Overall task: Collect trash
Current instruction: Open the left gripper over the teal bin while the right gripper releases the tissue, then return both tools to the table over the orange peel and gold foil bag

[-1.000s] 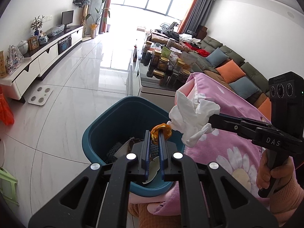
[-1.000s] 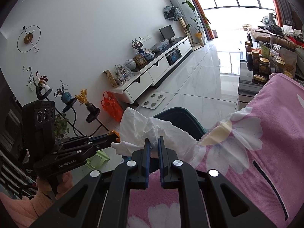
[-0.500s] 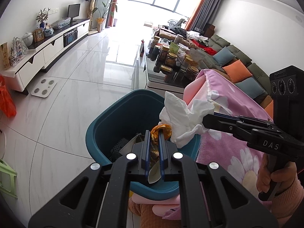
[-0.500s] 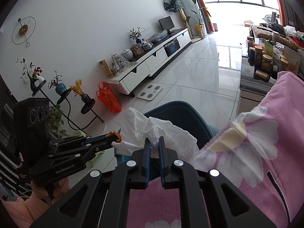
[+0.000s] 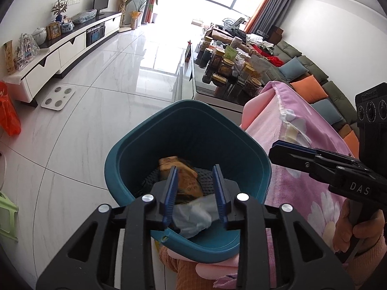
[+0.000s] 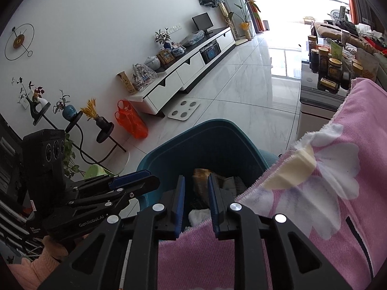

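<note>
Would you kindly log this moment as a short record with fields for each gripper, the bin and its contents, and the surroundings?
left gripper: open, empty, held over the bin
right gripper: open, empty, above the blanket edge beside the bin
bin: teal, open top, on the floor against the pink flowered blanket
bin contents: white tissue, brownish wrapper, dark mesh item underneath
surroundings: white scale on the tiled floor, jars on a glass table
task state: both items appear to be in the bin
</note>
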The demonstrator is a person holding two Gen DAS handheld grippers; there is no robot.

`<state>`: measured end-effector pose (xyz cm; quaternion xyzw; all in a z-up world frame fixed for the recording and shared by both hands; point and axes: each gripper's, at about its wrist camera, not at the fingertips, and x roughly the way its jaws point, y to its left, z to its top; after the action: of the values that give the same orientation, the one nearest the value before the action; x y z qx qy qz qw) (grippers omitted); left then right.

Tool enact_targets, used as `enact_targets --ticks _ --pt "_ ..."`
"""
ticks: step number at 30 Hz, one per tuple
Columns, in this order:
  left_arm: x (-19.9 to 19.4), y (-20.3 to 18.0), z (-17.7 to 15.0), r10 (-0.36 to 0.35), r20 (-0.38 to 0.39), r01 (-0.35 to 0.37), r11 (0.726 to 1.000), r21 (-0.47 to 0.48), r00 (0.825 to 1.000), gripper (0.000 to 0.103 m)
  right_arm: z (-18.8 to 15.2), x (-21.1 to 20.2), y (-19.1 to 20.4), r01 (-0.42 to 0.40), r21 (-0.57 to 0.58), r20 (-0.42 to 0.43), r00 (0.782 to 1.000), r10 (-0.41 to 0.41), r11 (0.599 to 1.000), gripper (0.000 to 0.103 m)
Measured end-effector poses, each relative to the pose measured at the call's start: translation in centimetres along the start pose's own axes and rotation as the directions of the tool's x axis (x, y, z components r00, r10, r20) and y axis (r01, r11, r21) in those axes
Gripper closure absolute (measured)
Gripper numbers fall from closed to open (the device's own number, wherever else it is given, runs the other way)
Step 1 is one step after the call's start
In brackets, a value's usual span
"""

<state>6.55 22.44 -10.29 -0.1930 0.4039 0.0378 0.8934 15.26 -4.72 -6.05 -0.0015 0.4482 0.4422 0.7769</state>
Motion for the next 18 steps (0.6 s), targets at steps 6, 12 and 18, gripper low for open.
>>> enact_targets --ticks 6,12,18 --pt "-0.9 -1.0 -0.3 -0.025 0.035 0.023 0.999 0.034 0.999 0.068 -1.3 -2.7 -0.8 -0.017 0.017 0.043 0.999 0.016 1.0 0.08" --pt "-2.7 -5.1 -1.0 -0.112 0.071 0.101 0.985 0.143 0.991 0.06 -3.7 -8.1 -2.1 0.003 0.027 0.132 0.991 -0.007 1.0 0.07" --pt "-2.9 -11.9 -2.0 -0.25 0.039 0.231 0.934 0.271 0.967 0.056 -6.9 -14.4 -4.4 0.08 0.081 0.22 0.971 -0.096 0.994 0.067"
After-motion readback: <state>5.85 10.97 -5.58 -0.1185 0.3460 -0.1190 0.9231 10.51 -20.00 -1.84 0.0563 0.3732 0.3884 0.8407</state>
